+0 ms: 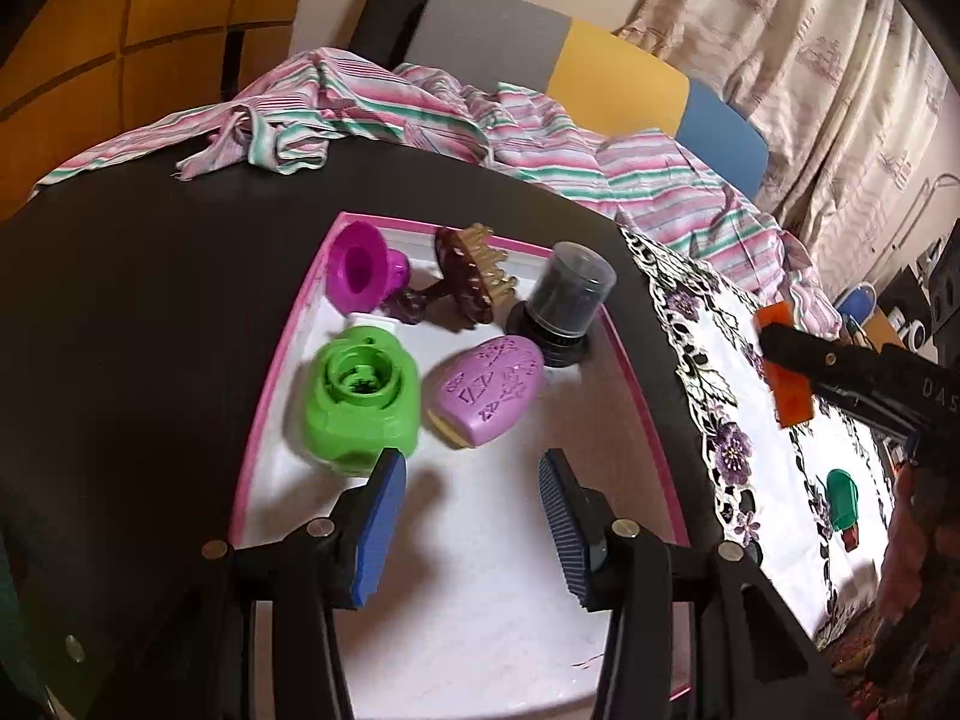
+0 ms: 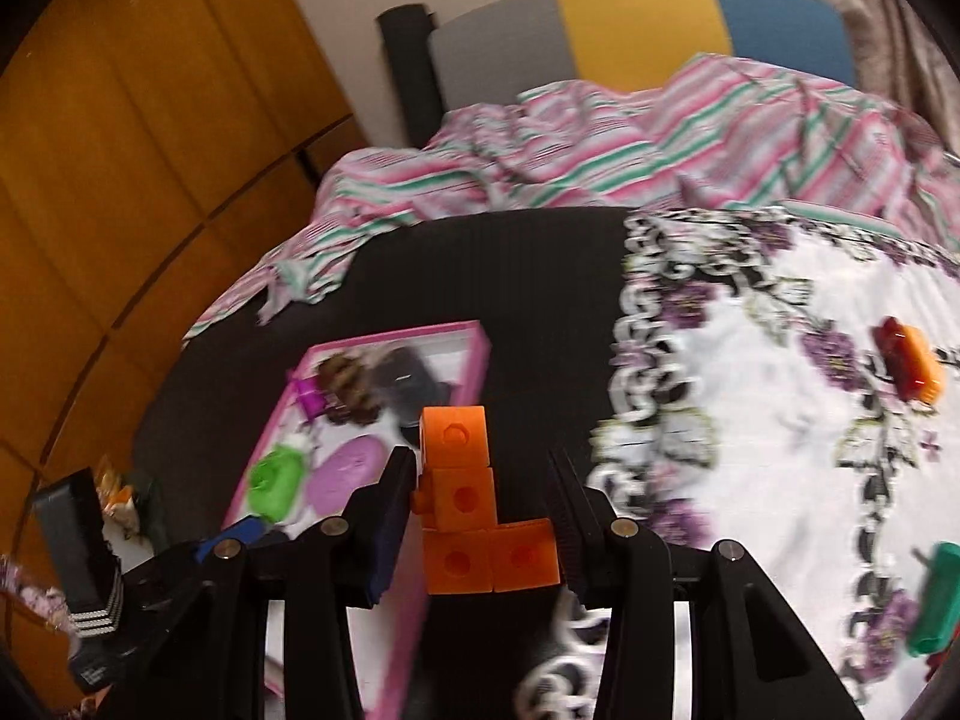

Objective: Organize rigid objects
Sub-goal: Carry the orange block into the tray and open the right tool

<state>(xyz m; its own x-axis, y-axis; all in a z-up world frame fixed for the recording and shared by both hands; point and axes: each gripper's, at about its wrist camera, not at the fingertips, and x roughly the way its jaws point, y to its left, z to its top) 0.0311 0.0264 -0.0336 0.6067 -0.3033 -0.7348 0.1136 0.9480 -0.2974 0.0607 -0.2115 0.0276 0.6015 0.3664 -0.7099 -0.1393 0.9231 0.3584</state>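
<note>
A pink-rimmed white tray (image 1: 264, 396) holds a green round piece (image 1: 360, 396), a lilac oval brush (image 1: 489, 390), a magenta funnel (image 1: 360, 270), a brown comb brush (image 1: 471, 273) and a dark jar (image 1: 567, 294). My left gripper (image 1: 471, 516) is open and empty above the tray's near half. My right gripper (image 2: 483, 531) is shut on an orange L-shaped block piece (image 2: 465, 501), held in the air between the tray (image 2: 474, 354) and the floral cloth (image 2: 780, 420). The block also shows in the left wrist view (image 1: 789, 384).
A striped pink and green cloth (image 1: 420, 108) is bunched along the table's far edge. On the floral cloth lie a red and orange piece (image 2: 909, 366) and a green piece (image 2: 936, 600). A chair back (image 2: 636, 30) stands behind. A black box (image 2: 72, 534) sits at left.
</note>
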